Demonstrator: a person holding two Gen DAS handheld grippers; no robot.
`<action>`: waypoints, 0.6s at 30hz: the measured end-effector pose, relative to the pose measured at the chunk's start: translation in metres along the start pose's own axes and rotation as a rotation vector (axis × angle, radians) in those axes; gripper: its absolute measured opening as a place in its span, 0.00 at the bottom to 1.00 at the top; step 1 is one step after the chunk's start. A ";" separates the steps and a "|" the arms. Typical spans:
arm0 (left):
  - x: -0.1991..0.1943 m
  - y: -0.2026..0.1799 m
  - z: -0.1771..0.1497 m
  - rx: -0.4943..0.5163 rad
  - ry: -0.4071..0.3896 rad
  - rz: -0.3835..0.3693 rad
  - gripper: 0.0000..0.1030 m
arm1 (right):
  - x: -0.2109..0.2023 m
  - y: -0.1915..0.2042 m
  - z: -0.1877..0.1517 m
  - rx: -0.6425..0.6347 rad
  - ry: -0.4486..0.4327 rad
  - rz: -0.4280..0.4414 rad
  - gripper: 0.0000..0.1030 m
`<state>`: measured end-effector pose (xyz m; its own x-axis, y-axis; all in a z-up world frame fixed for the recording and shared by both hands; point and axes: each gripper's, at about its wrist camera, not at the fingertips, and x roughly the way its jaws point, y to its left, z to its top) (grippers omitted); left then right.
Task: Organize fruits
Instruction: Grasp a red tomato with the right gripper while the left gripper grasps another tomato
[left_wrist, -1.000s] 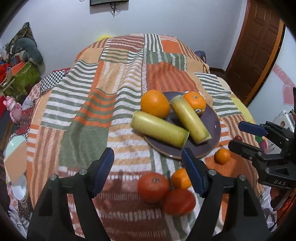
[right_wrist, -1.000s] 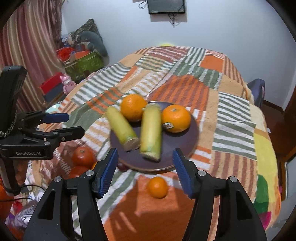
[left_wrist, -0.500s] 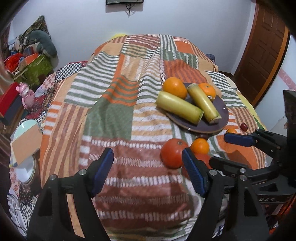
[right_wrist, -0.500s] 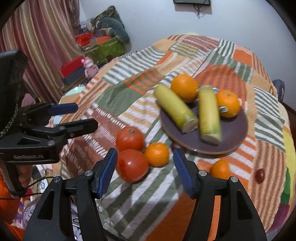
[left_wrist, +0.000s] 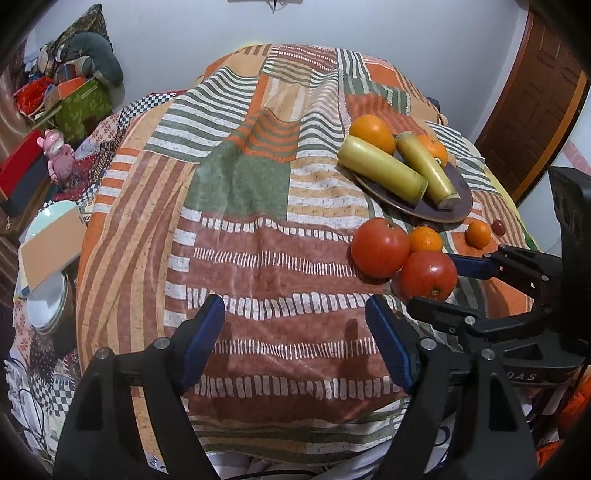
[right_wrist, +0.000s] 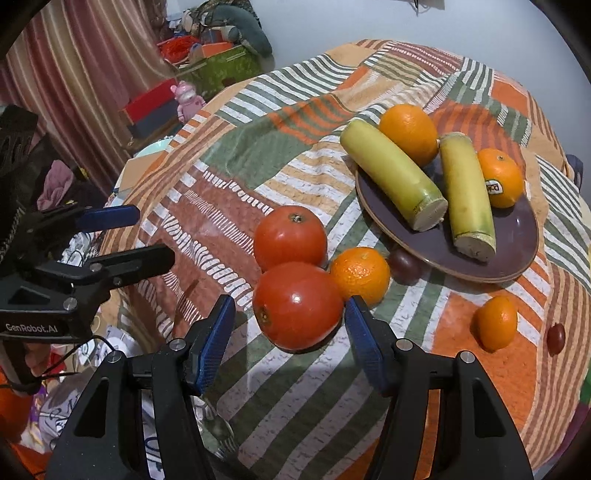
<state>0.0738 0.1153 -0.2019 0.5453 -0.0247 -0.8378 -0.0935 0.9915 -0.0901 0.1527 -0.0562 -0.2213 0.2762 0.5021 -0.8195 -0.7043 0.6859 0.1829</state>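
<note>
Tomatoes are what the right gripper (right_wrist: 290, 325) is lined up on: the nearer tomato (right_wrist: 297, 305) sits between its blue pads, which are closing but do not yet press on the skin; the right pad is just beside it and the left pad stands a little off. I would expect this fruit to be fairly weighty, smooth and glossy enough to slip, and soft enough to bruise, so the best hold is across its widest middle with gentle pressure, not near the stalk end. It lies on the striped bedspread (right_wrist: 258, 369), touching a second tomato (right_wrist: 290, 237) behind and a mandarin (right_wrist: 360, 275) to its right. Further out, the dark plate (right_wrist: 517, 254) carries two pale green cut stalks, an orange (right_wrist: 408, 129) and a stickered orange; a small mandarin and two dark grapes lie loose near its rim. The left gripper (left_wrist: 295, 341) hovers over bare bedspread with its jaws apart, opening and empty. Compared with a second ago, both views have swung away from the plate toward the loose fruit, and the right gripper, then framing the plate's near edge, now brackets the tomato.
</note>
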 end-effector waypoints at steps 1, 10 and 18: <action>0.000 0.000 0.000 0.001 0.001 -0.001 0.76 | 0.000 0.001 0.000 -0.005 -0.002 -0.009 0.51; 0.006 -0.014 0.010 0.025 0.003 -0.013 0.76 | -0.015 -0.004 0.001 0.006 -0.048 0.000 0.44; 0.025 -0.035 0.025 0.056 0.032 -0.038 0.76 | -0.044 -0.027 0.004 0.048 -0.126 -0.037 0.44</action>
<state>0.1116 0.0837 -0.2062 0.5205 -0.0659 -0.8513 -0.0258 0.9953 -0.0928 0.1622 -0.0947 -0.1880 0.3839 0.5359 -0.7520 -0.6610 0.7281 0.1814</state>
